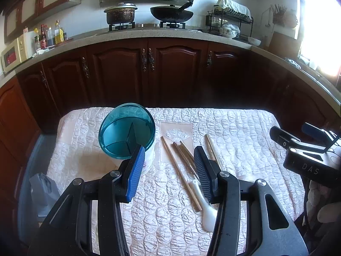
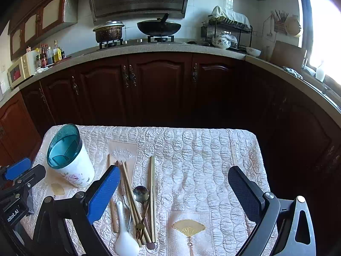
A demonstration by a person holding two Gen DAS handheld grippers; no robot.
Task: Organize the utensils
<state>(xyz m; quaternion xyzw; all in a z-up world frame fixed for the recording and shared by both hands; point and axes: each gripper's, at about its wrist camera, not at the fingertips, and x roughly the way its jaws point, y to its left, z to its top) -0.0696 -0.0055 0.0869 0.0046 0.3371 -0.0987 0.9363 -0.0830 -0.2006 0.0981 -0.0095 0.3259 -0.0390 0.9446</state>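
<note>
Right wrist view: both your right gripper (image 2: pixel 173 194) and left gripper (image 1: pixel 168 170) hang apart, empty. Utensils (image 2: pixel 136 209) lie loose at 6 o'clock; the holder (image 2: pixel 70 155), seemingly empty, at 10. Grasp one first

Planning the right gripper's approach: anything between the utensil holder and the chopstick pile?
Only bare quilted cloth shows between the utensil holder and chopsticks, clearest in the right wrist view.
</note>
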